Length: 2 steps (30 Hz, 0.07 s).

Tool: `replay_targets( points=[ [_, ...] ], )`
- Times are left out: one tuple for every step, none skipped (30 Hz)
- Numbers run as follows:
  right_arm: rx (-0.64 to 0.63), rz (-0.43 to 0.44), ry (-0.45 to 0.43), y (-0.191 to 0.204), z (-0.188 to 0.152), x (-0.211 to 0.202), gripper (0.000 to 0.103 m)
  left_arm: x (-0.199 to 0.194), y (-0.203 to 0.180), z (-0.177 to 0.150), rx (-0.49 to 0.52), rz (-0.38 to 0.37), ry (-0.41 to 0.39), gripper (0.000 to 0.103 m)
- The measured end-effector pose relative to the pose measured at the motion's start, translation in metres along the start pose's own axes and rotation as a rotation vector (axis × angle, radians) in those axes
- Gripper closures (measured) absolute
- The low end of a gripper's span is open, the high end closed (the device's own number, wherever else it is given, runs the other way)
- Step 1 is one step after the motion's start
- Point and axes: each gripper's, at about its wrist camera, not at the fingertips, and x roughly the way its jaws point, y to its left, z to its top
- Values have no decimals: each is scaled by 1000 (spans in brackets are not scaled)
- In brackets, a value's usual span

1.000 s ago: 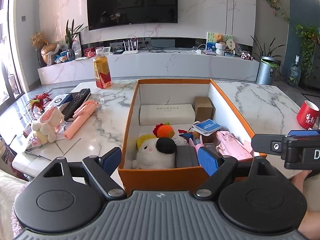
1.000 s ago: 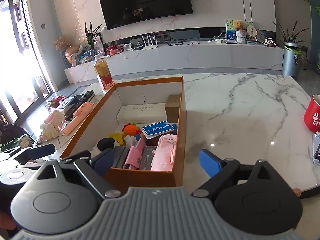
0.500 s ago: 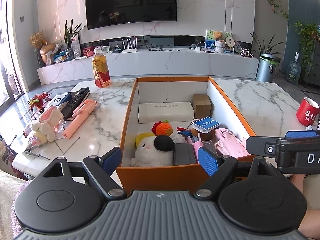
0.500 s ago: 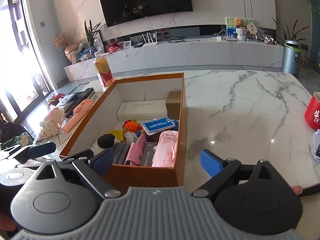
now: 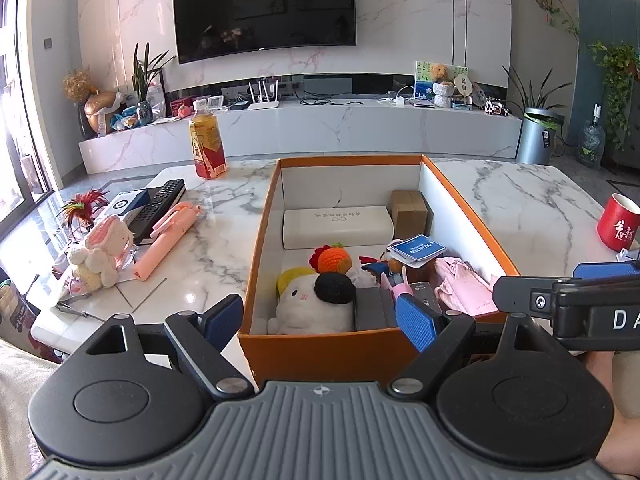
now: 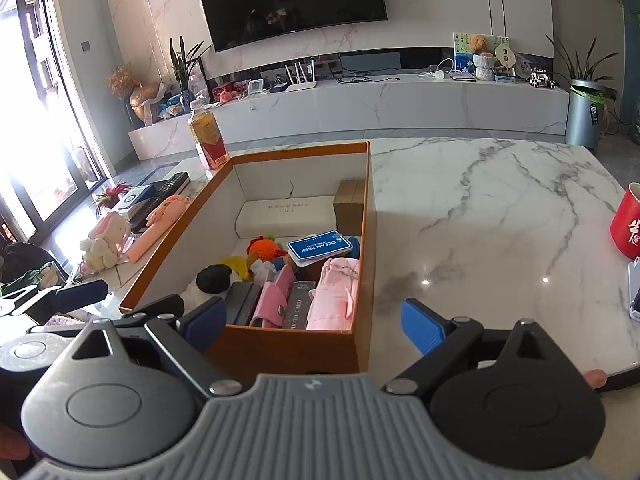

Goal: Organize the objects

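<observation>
Both claws have eased back from the orange box (image 5: 320, 350) — my left claw (image 5: 319, 318) and right claw (image 6: 313, 322) spread, holding nothing, box just ahead on the counter (image 6: 500, 200).

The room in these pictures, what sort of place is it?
Most likely a home living room. A large wall-mounted television hangs above a long marble media console, and a marble table in front holds an orange box of toys and small household items, with houseplants around.
</observation>
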Motion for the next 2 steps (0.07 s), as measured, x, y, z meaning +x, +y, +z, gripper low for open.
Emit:
replay_targets(
  points=[
    [0,0,1,0,0,0,9,0,0,0,-1,2,1,4],
    [-1,-1,1,0,-1,0,9,0,0,0,-4,2,2,4]
  ],
)
